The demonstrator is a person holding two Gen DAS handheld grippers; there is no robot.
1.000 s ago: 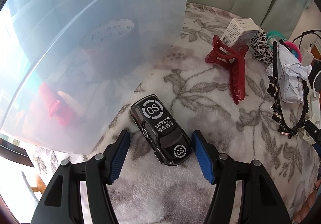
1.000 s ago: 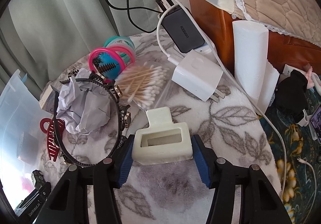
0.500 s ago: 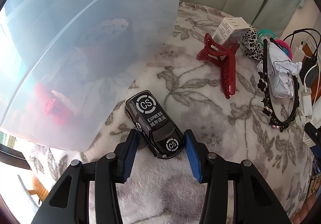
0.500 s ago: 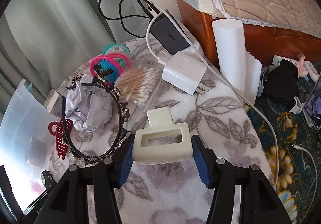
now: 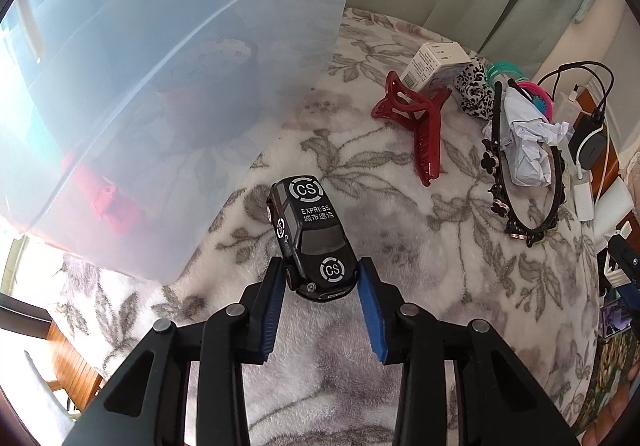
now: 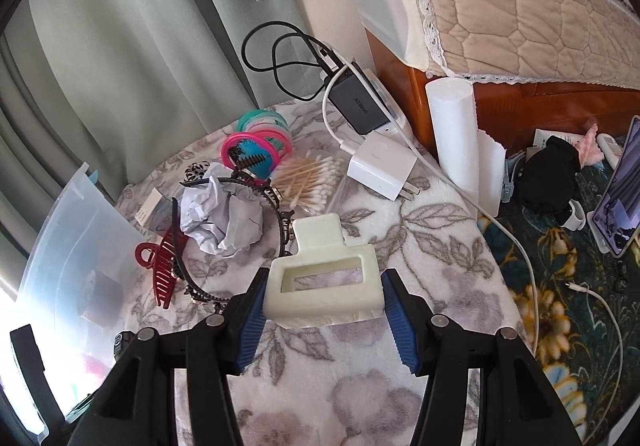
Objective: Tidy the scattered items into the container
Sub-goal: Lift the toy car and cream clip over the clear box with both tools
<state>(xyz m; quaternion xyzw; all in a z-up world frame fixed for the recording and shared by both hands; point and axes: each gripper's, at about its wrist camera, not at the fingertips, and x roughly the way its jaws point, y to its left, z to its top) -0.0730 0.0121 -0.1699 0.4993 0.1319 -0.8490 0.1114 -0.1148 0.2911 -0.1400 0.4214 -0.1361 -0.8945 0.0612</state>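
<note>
My left gripper point(image 5: 320, 282) is shut on a black toy car point(image 5: 310, 238) marked "CS EXPRESS", held just above the floral blanket beside the clear plastic container point(image 5: 160, 86). My right gripper point(image 6: 324, 298) is shut on a cream hair claw clip point(image 6: 324, 282), lifted over the blanket. On the blanket lie a red claw clip point(image 5: 420, 126), a black headband point(image 5: 516, 182) around crumpled paper point(image 5: 528, 142), a small white box point(image 5: 436, 62), cotton swabs point(image 6: 308, 182) and pink and teal rings point(image 6: 256, 142).
The container holds a red item point(image 5: 108, 202) and a tape roll point(image 5: 216, 58). Chargers and cables point(image 6: 360, 106) and a white roll point(image 6: 452, 134) sit at the blanket's far edge. A wooden bed frame point(image 6: 520, 106) and curtain point(image 6: 140, 26) lie beyond.
My left gripper has closed on the toy car and lifted it off the blanket. My right gripper has risen with the cream clip in it.
</note>
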